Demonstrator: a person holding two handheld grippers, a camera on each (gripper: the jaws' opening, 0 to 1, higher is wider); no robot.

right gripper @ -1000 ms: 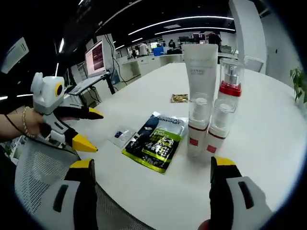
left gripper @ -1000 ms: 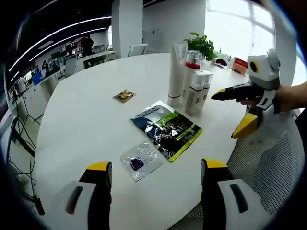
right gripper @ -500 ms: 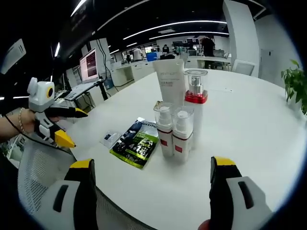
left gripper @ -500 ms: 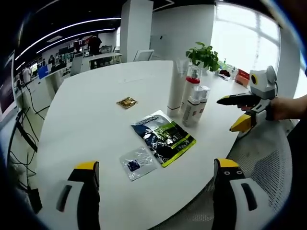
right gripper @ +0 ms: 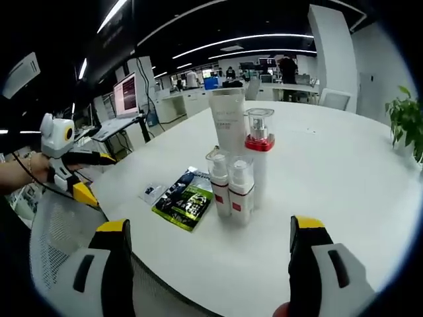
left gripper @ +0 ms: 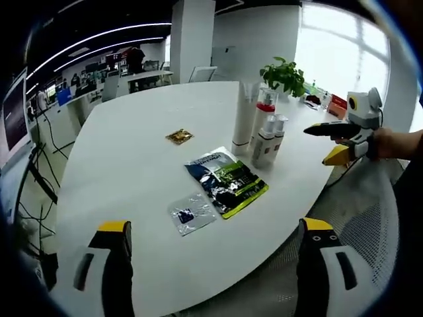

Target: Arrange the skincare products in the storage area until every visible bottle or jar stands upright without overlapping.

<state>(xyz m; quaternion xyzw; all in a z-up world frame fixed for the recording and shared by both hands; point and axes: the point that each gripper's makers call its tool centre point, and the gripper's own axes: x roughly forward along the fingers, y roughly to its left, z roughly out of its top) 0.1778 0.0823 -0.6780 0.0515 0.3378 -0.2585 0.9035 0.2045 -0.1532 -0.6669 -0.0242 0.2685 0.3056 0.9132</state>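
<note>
Four skincare products stand upright in a tight group on the white round table: a tall white tube, a clear pump bottle with a red band and two small capped bottles. A green and black mask packet lies flat beside them. My left gripper is open and held off the table's near edge, holding nothing. My right gripper is open too, apart from the bottles.
A small clear sachet and a gold sachet lie flat on the table. A potted plant stands at the far side. A mesh chair sits below the table's edge, and office desks fill the background.
Both cameras have drawn back from the table, so the products look smaller and farther. Both grippers stay open and the products have not moved.
</note>
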